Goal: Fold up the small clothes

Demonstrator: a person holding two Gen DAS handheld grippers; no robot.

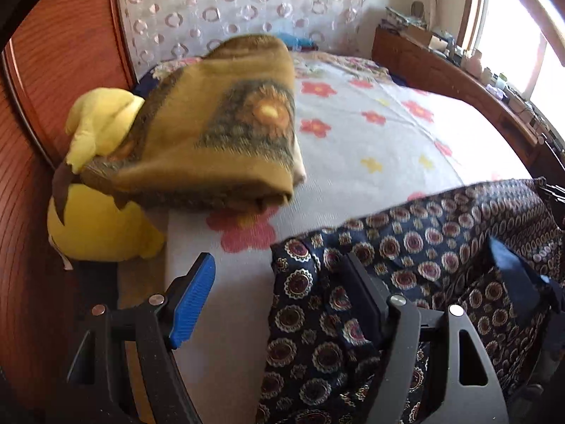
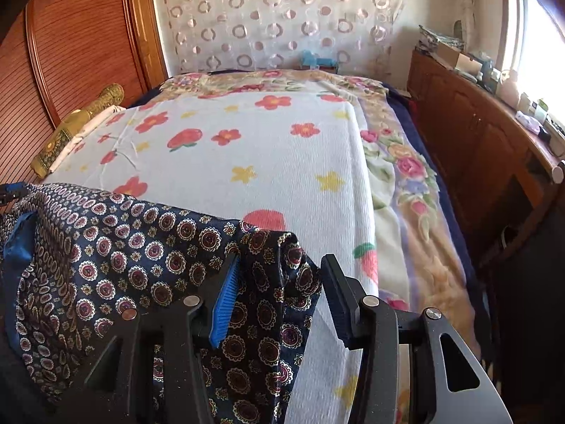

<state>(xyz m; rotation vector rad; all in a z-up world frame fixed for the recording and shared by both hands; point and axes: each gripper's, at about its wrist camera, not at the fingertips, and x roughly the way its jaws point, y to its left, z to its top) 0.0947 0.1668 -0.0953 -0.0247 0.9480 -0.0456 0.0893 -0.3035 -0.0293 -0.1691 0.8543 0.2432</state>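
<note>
A navy garment with round medallion print [image 1: 416, 258] hangs across the near end of the bed, spread between both grippers; it also shows in the right wrist view [image 2: 116, 258]. My left gripper [image 1: 282, 293] is open, its jaws wide apart, with the garment's left edge lying between them and over the right finger. My right gripper [image 2: 279, 296] is open too, and the garment's right corner [image 2: 282, 265] droops between its fingers. The bed is covered by a white sheet with red and yellow flowers [image 2: 268, 162].
A folded ochre blanket [image 1: 219, 130] lies on a yellow plush toy [image 1: 102, 219] at the bed's left, against the wooden headboard [image 1: 63, 56]. A wooden cabinet with clutter [image 2: 487, 134] runs along the right. A patterned curtain [image 2: 275, 17] hangs behind the bed.
</note>
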